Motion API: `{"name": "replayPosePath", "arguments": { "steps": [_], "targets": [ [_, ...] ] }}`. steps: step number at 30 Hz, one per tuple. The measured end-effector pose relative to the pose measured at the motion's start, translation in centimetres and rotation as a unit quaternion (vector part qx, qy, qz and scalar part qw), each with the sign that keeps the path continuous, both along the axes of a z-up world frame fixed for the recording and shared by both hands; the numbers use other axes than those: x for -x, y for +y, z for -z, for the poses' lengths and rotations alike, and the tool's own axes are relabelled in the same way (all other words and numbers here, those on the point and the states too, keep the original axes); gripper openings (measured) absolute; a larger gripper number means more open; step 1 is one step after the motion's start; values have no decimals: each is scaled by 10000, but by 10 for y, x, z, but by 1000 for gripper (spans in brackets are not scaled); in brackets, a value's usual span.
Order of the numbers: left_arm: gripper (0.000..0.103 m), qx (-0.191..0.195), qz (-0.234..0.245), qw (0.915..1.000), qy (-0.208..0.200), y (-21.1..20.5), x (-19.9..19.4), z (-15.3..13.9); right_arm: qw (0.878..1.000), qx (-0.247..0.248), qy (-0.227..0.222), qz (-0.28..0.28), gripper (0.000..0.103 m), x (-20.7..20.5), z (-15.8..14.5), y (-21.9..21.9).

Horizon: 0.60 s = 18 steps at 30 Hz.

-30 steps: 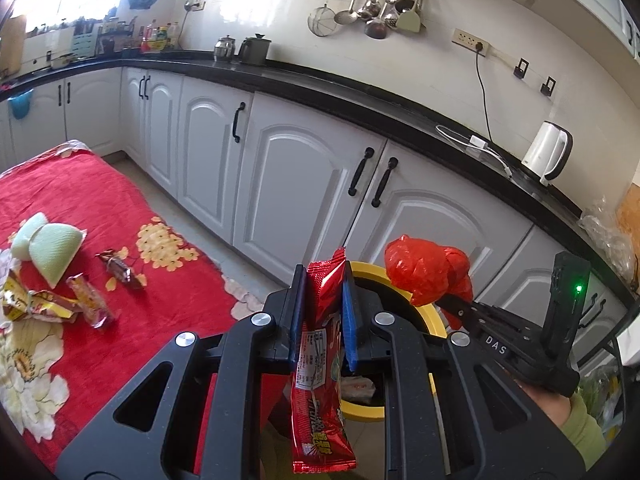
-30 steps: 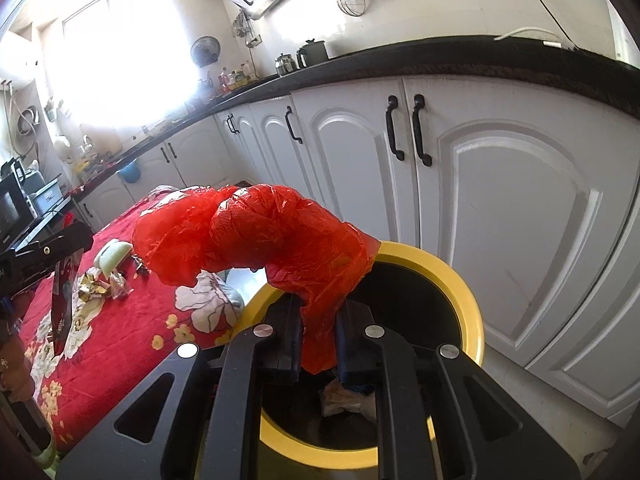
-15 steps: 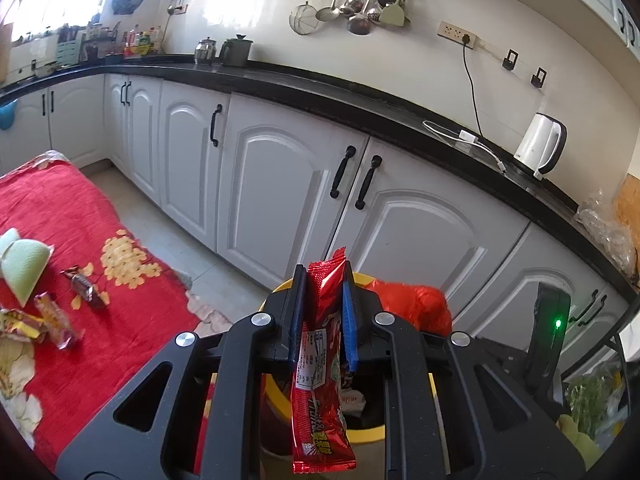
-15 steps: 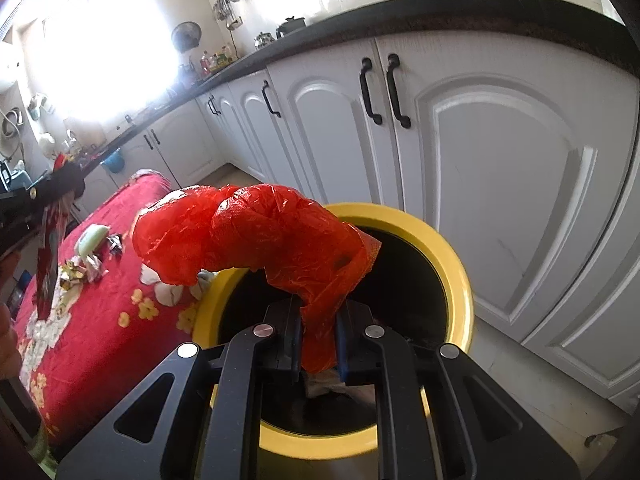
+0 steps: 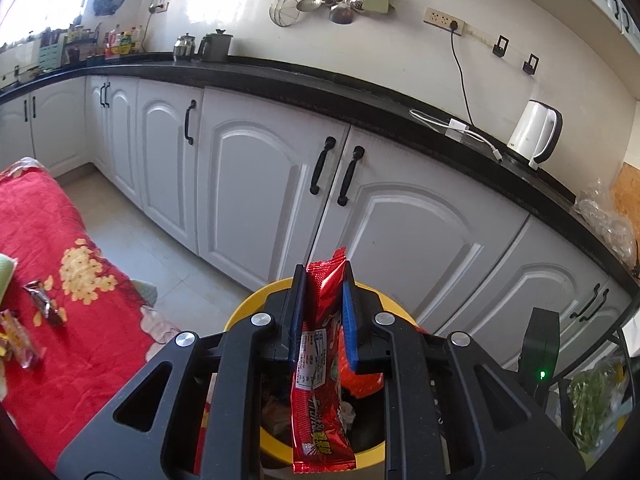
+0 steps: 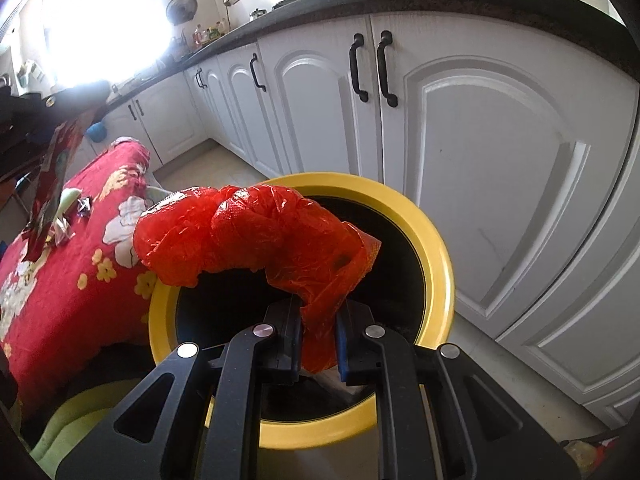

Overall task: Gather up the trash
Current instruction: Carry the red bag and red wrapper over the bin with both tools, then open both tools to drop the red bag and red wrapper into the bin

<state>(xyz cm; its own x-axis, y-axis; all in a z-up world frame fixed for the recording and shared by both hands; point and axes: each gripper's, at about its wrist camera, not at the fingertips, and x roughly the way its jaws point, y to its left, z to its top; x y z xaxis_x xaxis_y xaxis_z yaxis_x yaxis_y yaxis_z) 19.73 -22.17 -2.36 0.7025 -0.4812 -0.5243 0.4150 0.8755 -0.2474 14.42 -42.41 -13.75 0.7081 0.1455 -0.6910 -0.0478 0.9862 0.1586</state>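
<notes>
your left gripper (image 5: 323, 312) is clamped on a red snack wrapper (image 5: 322, 380), which hangs down between the fingers directly over the mouth of the yellow bin (image 5: 248, 312). your right gripper (image 6: 318, 332) is clamped on the tail of a crumpled red plastic bag (image 6: 256, 240); the bulk of that bag sits above the bin's near-left rim (image 6: 436, 264), partly over the opening. neither item is released yet. some rubbish is visible at the bottom of the bin in the left wrist view, so part of the job appears done. outstanding: several small wrappers (image 5: 42, 306) lie on the red flowered cloth (image 5: 92, 344) to the left of the bin, well apart from either gripper. judgement: both held pieces are placed for dropping; the bag may catch on the rim unless you shift it further over the opening.
</notes>
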Motion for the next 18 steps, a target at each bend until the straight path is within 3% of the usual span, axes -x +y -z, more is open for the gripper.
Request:
{"name": "replayPosePath", "arguments": {
  "steps": [10,16,18],
  "targets": [
    [12,59,174,9997,175,-15,-11,15,9997,124,219,-49,15,-1,10,2],
    [12,112,218,9993,295,-19,-18,22,9997,92,239,31,33,-1,11,-2],
    [12,145,247,9990,350,-20,-20,24,9997,68,220,84,44,-1,10,-3]
  ]
}}
